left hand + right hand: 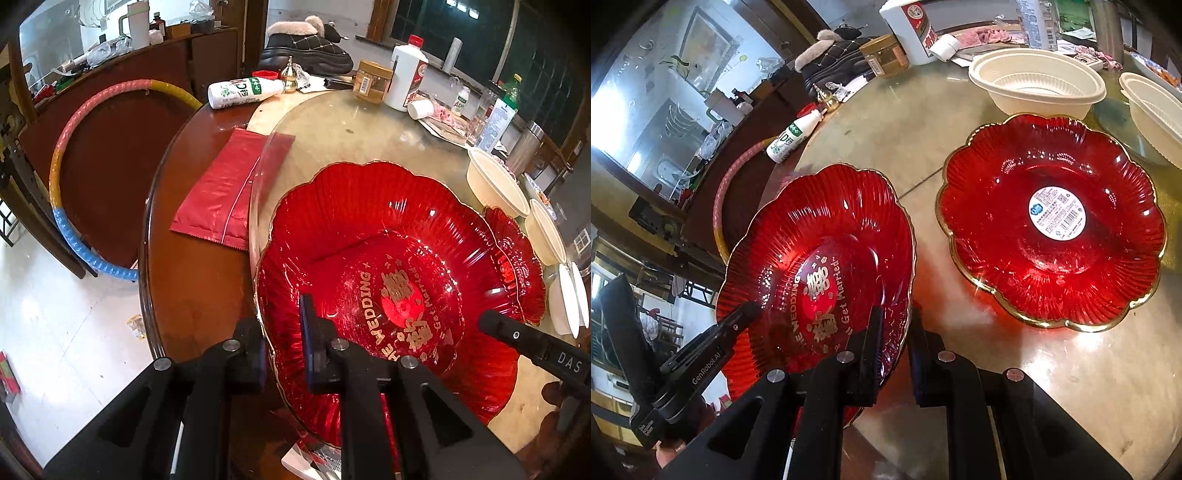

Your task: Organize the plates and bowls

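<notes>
A red scalloped glass plate with gold wedding lettering (pixel 369 229) (pixel 820 229) is held tilted over the near edge of the round table. My left gripper (pixel 282 325) is shut on its left rim and shows in the right wrist view as a black jaw (pixel 750 308) at the plate's left side. On the plate's right rim my right gripper (pixel 895 317) is shut, its tip (pixel 491 321) in sight from the left. A second red plate with a white sticker (pixel 1052 221) (pixel 517 266) lies flat on the table to the right. Two white bowls (pixel 1038 81) (pixel 1156 110) stand beyond it.
A red foil bag (pixel 232 184) lies on the table's left part. At the far edge are a toppled white bottle (pixel 243 92), a brown jar (pixel 371 81), a white liquor bottle (pixel 406 74) and a boot (pixel 306 48). A coloured hoop (pixel 74 184) leans left of the table.
</notes>
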Action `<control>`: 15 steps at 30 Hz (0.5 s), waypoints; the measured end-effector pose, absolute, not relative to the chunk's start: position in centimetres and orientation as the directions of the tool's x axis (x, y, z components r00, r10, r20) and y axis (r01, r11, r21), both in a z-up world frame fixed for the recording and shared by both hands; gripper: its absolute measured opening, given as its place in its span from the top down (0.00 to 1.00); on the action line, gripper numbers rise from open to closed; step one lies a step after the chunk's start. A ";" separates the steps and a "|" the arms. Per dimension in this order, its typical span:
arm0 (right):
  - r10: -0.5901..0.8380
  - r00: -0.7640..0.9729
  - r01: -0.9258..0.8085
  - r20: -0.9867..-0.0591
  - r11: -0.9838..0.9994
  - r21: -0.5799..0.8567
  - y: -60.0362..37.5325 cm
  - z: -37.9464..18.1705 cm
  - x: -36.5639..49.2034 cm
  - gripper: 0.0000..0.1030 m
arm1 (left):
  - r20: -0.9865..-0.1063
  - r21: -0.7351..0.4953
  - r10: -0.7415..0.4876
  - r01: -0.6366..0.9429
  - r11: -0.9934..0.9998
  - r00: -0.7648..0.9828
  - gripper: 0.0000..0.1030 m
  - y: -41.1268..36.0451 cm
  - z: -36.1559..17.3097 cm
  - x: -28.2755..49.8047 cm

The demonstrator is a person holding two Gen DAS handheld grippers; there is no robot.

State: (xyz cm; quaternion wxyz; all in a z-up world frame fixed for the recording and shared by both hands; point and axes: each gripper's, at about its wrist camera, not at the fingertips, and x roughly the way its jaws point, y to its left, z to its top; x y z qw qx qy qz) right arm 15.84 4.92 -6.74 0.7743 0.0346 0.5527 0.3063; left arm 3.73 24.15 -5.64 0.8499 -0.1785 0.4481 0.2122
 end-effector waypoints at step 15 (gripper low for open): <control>0.513 0.213 -0.456 -0.831 0.805 0.380 5.1 -6.7 15.3 0.82 | -0.831 -0.115 0.221 -0.546 0.830 0.511 0.86 24.0 -5.9 3.1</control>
